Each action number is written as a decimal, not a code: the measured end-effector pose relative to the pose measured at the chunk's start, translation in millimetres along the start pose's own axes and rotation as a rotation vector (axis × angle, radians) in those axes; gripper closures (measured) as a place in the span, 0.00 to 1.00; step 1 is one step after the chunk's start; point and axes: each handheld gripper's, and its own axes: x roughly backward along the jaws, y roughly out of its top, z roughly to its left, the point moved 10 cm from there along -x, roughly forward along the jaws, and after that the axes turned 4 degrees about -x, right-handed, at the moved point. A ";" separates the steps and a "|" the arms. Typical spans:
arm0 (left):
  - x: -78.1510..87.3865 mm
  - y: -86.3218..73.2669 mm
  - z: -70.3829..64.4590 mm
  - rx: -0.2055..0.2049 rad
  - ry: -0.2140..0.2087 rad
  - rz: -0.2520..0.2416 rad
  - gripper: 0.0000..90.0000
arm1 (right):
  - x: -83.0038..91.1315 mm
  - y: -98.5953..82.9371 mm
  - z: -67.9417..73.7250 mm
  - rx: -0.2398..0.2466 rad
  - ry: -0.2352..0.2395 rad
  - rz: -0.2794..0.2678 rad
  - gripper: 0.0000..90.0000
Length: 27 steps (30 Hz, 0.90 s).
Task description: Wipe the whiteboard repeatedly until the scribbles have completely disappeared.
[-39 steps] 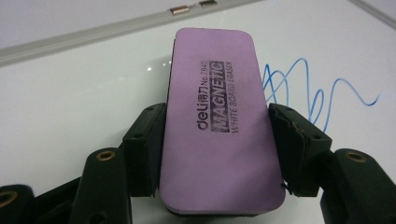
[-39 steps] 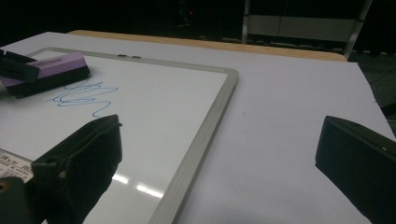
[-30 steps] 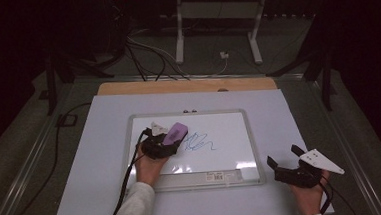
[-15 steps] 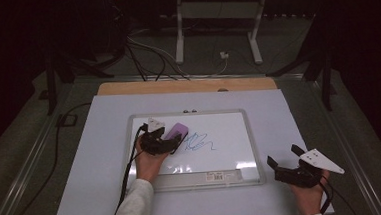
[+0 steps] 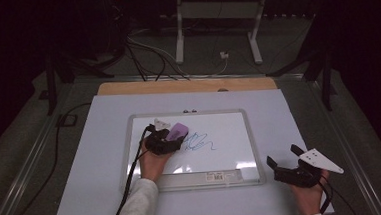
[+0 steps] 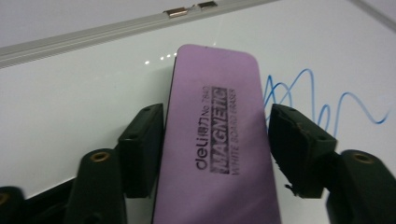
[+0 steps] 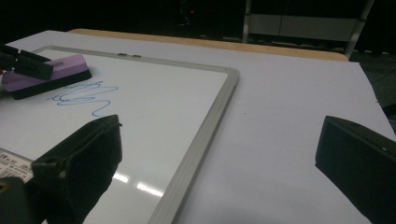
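A purple magnetic whiteboard eraser (image 5: 176,130) (image 6: 215,140) lies flat on a framed whiteboard (image 5: 250,134), just left of a blue scribble (image 5: 200,143) (image 6: 303,88). My left gripper (image 5: 174,136) (image 6: 215,121) is shut on the eraser, one jaw on each long side. My right gripper (image 5: 282,154) (image 7: 219,135) rests open off the board's lower right corner, nothing between its jaws. In the right gripper view the eraser (image 7: 56,70) and the scribble (image 7: 84,95) sit at the far left.
The whiteboard lies on a large white sheet (image 5: 91,158) that covers a wooden table (image 5: 187,85). A cable (image 5: 128,186) trails from the left gripper toward the person. Metal stand legs (image 5: 214,31) and floor cables stand beyond the table.
The left gripper and eraser have shifted very slightly on the board beside the scribble. The right gripper has stayed still.
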 end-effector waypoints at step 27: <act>-8.6 7.2 -7.2 0.001 0.031 0.030 0.46 | -0.4 -0.5 0.5 0.004 0.001 0.003 0.01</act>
